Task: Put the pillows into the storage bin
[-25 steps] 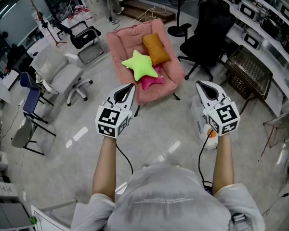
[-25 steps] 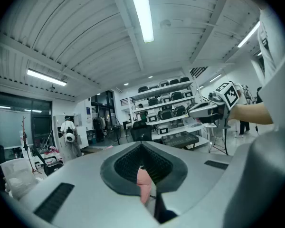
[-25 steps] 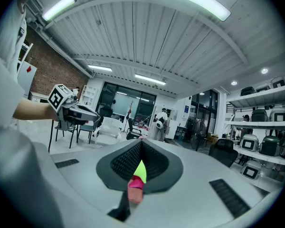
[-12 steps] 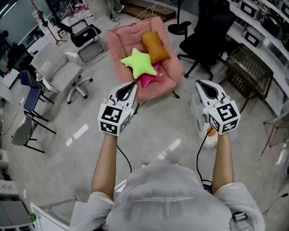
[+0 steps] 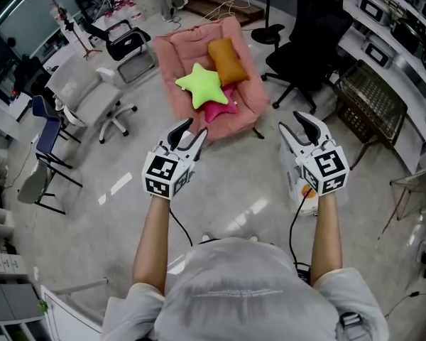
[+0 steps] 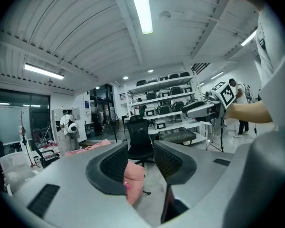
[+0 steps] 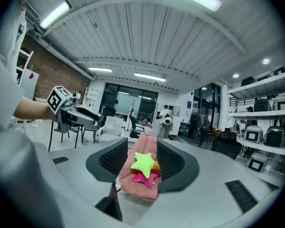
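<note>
Three pillows lie on a pink floor sofa [image 5: 250, 96]: a green star [image 5: 201, 85], an orange cushion [image 5: 227, 60] and a magenta star [image 5: 220, 109] under the green one. My left gripper [image 5: 187, 132] hangs in the air just short of the sofa's near edge. Its jaws have just been opening and nothing is between them. My right gripper [image 5: 298, 126] is level with it further right, jaws likewise just opened and empty. In the right gripper view the green star [image 7: 143, 162] shows far off through the open jaws [image 7: 137, 163]. The left gripper view [image 6: 141, 163] frames the sofa's edge [image 6: 134, 177].
A black office chair [image 5: 309, 30] stands right of the sofa, with a dark wire basket [image 5: 369, 105] beyond it. A pale office chair [image 5: 89, 105] and a blue chair [image 5: 46, 130] are at the left. A white container [image 5: 300, 190] sits on the floor under my right gripper.
Both grippers went from shut to open. Both have edged forward towards the sofa and a little lower.
</note>
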Demonstrator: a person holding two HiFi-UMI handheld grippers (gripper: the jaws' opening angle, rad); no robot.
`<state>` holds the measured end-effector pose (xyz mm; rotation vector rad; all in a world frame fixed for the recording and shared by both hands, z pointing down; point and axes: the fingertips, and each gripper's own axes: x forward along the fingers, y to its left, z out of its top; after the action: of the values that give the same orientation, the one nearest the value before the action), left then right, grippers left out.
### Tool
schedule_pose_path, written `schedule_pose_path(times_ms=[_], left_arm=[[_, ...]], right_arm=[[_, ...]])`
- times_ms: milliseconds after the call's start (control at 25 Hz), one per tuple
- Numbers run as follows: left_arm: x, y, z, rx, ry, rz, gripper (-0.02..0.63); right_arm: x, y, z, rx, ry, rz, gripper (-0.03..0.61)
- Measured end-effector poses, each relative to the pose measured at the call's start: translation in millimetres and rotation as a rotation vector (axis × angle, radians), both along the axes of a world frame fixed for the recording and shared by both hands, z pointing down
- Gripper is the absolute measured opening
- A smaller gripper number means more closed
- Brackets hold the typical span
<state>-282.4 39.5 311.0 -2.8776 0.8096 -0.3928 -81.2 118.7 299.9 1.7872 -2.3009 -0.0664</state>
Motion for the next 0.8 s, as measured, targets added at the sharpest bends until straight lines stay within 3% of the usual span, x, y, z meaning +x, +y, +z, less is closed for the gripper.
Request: schedule_pose_path(times_ms=[440,800], left_arm=[[25.1,7.9,40.8,-0.07,-0.088,-0.084,0.206],[37.8,-64.5,57.5,-0.073,-0.085,-0.113,0.207]], right_arm=[[43.5,-3.8,39.1,-0.071,0.0,-0.061,0.281],[57.3,-71.7,56.0,-0.113,-0.014,-0.091,0.282]])
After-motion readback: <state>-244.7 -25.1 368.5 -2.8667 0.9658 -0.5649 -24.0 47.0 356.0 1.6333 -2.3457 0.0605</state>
